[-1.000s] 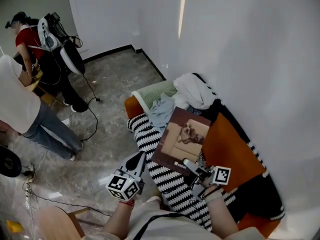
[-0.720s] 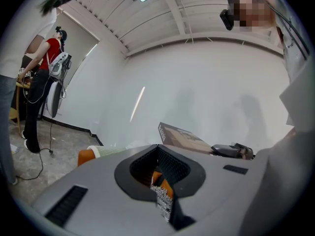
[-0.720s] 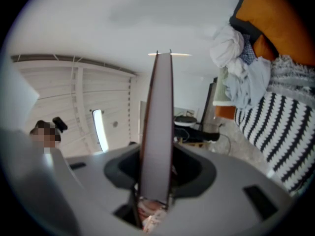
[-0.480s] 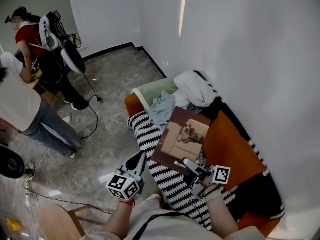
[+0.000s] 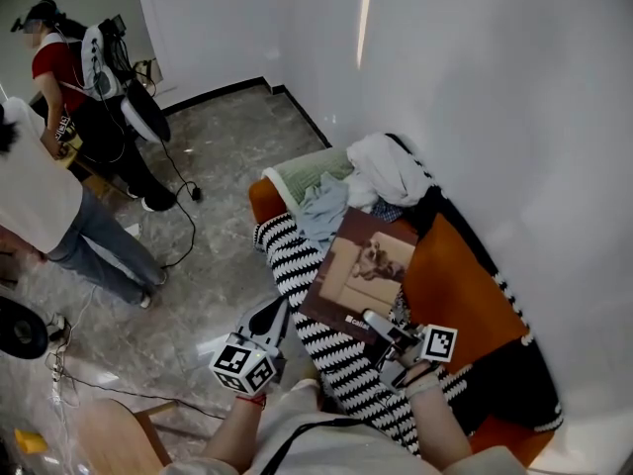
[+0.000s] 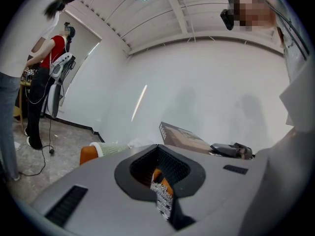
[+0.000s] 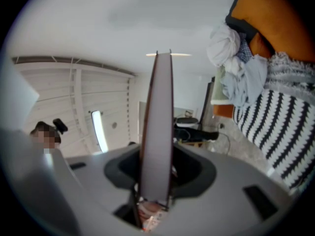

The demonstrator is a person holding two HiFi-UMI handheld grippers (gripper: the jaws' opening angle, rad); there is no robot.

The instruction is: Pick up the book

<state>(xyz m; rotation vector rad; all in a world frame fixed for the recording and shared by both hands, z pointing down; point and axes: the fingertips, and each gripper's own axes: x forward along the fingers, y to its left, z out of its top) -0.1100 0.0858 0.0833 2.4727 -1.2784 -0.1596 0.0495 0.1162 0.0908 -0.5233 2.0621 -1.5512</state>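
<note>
The book (image 5: 361,270), brown with a dog picture on its cover, hangs lifted over the sofa. My right gripper (image 5: 374,322) is shut on its near lower edge. In the right gripper view the book (image 7: 157,132) stands edge-on between the jaws of my right gripper (image 7: 155,186). My left gripper (image 5: 275,313) hovers to the left over the sofa's edge, apart from the book, its jaws together and empty. From the left gripper view, past my left gripper (image 6: 160,176), the book (image 6: 184,137) and the right gripper (image 6: 231,150) show ahead.
The sofa has a black-and-white striped blanket (image 5: 331,359), an orange cushion (image 5: 450,285), a green pillow (image 5: 307,171) and loose white clothes (image 5: 391,171). A white wall runs along its right. Two people (image 5: 45,201) stand at the left, cables (image 5: 183,240) lie on the floor, a wooden chair (image 5: 109,433) is near.
The people at the left shifted a little. Both grippers and the book kept their places.
</note>
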